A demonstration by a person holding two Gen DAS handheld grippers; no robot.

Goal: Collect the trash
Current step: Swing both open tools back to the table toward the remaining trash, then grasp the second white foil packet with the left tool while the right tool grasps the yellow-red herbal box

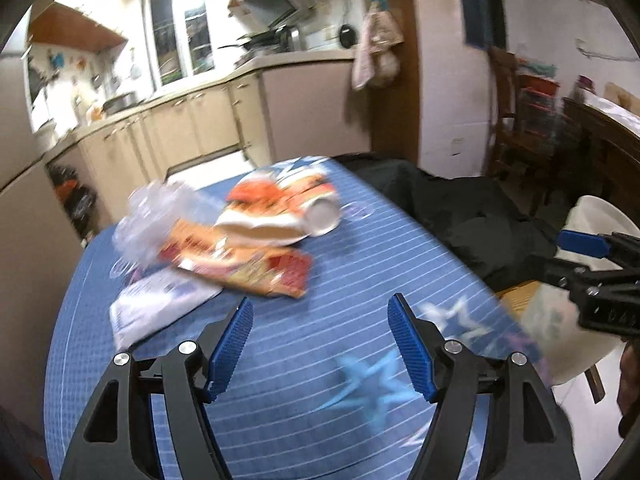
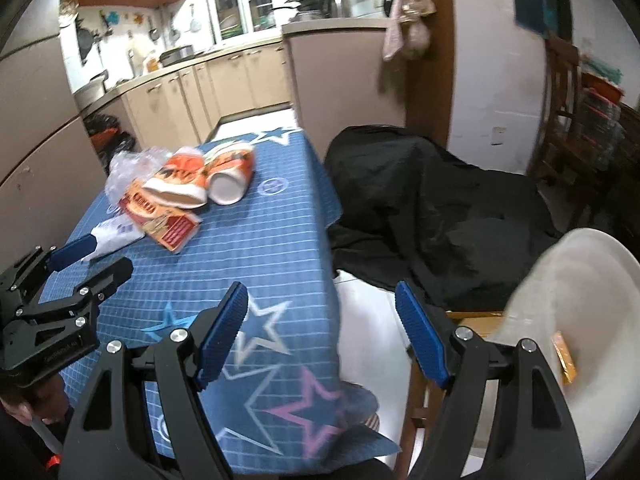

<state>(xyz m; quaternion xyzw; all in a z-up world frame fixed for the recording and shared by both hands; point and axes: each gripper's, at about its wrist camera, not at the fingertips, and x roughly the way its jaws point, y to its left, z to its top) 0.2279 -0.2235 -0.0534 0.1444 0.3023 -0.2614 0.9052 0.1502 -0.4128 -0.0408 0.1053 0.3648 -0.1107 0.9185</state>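
Meanwhile, both hand-held grippers hang over the near end of a worktop [image 2: 280,240] draped in a blue checked cloth with stars, and neither holds anything. The left hand-held gripper [image 1: 320,344] has its blue pads apart with only cloth showing between them; the right hand-held gripper [image 2: 322,332] is likewise spread, poised over the worktop's right edge with bare floor beyond.

Most of the trash seems uncollected, heaped together at the far left of the worktop. Counted as far as the blur allows, it comes to two orange-and-white paper cups [image 2: 230,178] lying on their sides, one touching the other; one flattened red-and-orange snack packet [image 2: 164,220] just in front of them; one crumpled clear plastic wrapper [image 2: 128,168] behind the packet; and one white sheet of paper [image 1: 160,308] nearest the left gripper.

A white bin [image 2: 580,320] stands off the worktop's right side, close by the right gripper. One small orange scrap [image 2: 566,360] shows inside it, so collection appears to have started, though what else the bin holds is hidden. By this judgement, five pieces remain to be picked up and carried across to the bin. A black cloth [image 2: 420,208] covers a chair beyond the worktop.
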